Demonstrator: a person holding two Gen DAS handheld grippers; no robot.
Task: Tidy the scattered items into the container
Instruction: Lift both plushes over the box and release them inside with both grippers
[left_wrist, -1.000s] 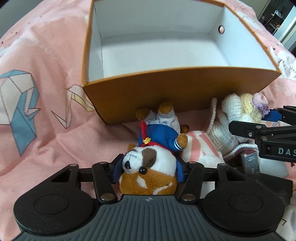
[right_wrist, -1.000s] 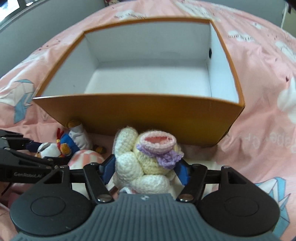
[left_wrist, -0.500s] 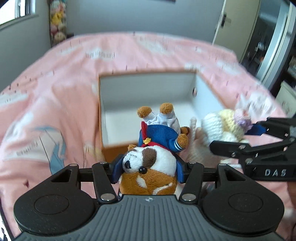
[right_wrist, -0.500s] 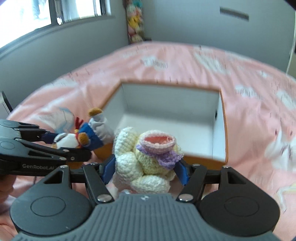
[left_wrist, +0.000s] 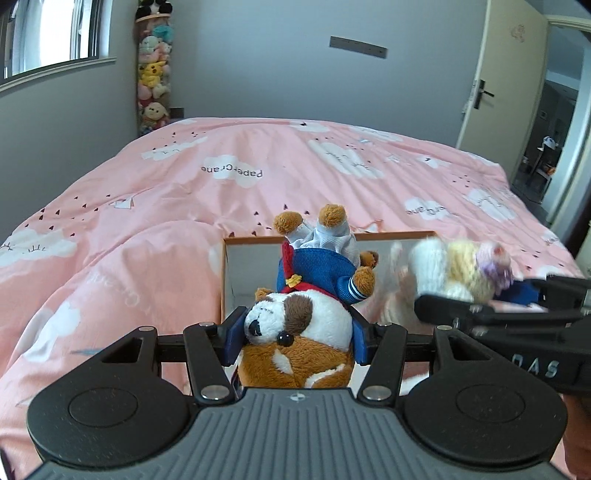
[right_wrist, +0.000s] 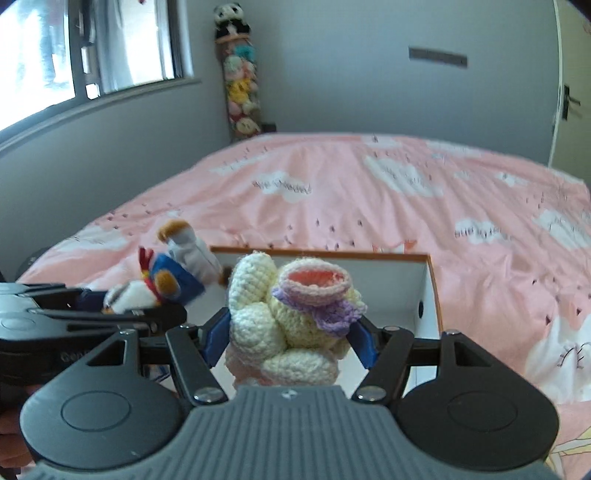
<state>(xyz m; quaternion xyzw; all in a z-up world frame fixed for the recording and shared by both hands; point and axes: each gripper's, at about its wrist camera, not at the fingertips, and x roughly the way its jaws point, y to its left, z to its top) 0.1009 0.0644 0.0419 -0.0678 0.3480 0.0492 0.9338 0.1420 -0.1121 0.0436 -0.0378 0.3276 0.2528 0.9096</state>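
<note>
My left gripper (left_wrist: 295, 338) is shut on a plush dog (left_wrist: 303, 332) in a blue sailor jacket, held upside down with its feet pointing away. My right gripper (right_wrist: 290, 338) is shut on a cream crocheted doll (right_wrist: 291, 321) with a pink hat and purple frill. Both toys hang in the air above the near side of the orange box (left_wrist: 332, 240) with white inside (right_wrist: 421, 280). The right gripper with its doll (left_wrist: 461, 269) shows blurred at the right of the left wrist view. The left gripper with the dog (right_wrist: 159, 288) shows at the left of the right wrist view.
The box sits on a pink bed cover (left_wrist: 258, 177) with cloud prints. A tall hanging column of plush toys (left_wrist: 153, 81) stands in the far corner. A window (right_wrist: 92, 55) is on the left wall and a door (left_wrist: 509, 85) on the right.
Both grippers have lifted their toys off the bed and risen; the box now sits low and small beneath them. The cameras have tilted up to show the room.
</note>
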